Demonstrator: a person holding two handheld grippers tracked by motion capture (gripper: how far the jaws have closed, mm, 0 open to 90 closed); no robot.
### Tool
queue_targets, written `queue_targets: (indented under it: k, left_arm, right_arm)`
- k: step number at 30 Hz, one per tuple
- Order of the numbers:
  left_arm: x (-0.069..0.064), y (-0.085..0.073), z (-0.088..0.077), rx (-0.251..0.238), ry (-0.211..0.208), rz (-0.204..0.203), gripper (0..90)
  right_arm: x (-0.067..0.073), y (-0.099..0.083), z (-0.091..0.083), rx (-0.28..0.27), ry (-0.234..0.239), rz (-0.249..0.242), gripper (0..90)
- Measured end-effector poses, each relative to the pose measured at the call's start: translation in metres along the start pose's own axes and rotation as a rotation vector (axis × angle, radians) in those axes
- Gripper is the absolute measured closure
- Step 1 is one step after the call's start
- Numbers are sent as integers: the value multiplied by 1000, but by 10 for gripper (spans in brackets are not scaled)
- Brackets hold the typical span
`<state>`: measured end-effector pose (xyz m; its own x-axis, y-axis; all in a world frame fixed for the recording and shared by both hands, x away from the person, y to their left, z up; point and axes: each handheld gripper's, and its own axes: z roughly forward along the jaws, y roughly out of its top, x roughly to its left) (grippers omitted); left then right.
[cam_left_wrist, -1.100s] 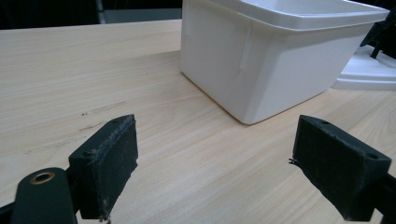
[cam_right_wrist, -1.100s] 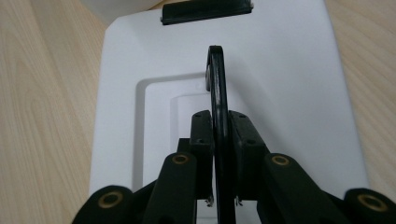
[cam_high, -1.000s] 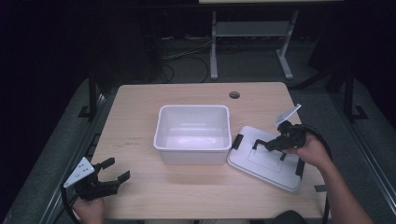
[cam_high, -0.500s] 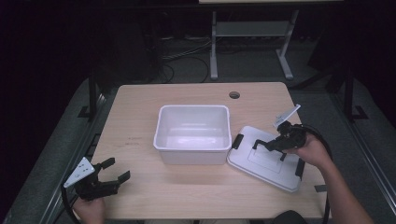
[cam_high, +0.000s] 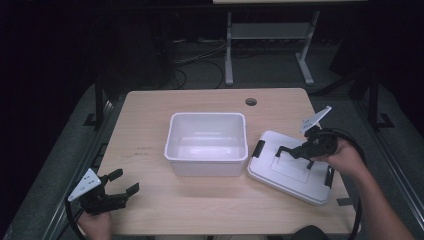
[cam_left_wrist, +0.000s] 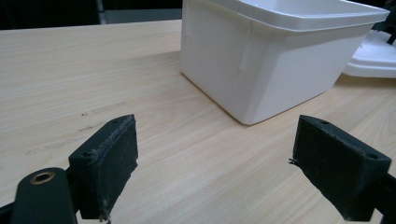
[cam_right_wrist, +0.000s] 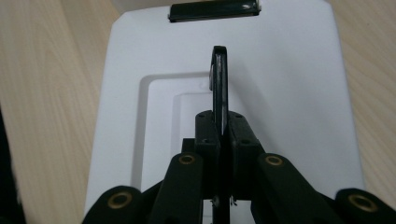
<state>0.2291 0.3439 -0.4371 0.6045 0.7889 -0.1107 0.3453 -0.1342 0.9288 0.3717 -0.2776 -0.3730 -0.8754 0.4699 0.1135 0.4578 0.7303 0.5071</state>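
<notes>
An empty white bin (cam_high: 207, 167) stands in the middle of the wooden table (cam_high: 145, 125). Its white lid (cam_high: 285, 175) lies to the right of it, with black latches at both ends. My right gripper (cam_high: 299, 151) is shut on the lid's black handle (cam_high: 286, 150). In the right gripper view the jaws (cam_right_wrist: 220, 130) pinch the thin upright handle (cam_right_wrist: 219, 74) over the lid (cam_right_wrist: 289, 84). My left gripper (cam_high: 124, 181) rests open at the table's front left corner. In the left gripper view its wide jaws (cam_left_wrist: 215, 158) hold nothing and face the bin (cam_left_wrist: 280, 70).
A round cable hole (cam_high: 251, 102) sits near the table's far edge. A metal stand (cam_high: 270, 40) is on the dark floor behind the table. A black latch (cam_right_wrist: 212, 10) marks the lid's far end. Bare wood lies between the left gripper and the bin.
The right gripper has risen slightly with the lid's handle pinched in it. The left gripper has stayed still.
</notes>
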Motion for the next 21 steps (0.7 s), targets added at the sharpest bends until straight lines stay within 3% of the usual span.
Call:
queue_targets:
  k: [11,21]
  left_arm:
    - [0,0,0,4,2,2,132]
    - [0,0,-1,2,-1,3,131]
  right_arm:
    - [11,5,-37,-30,-23,-44,845]
    - [24,23,-65,-29,-35,-105,845]
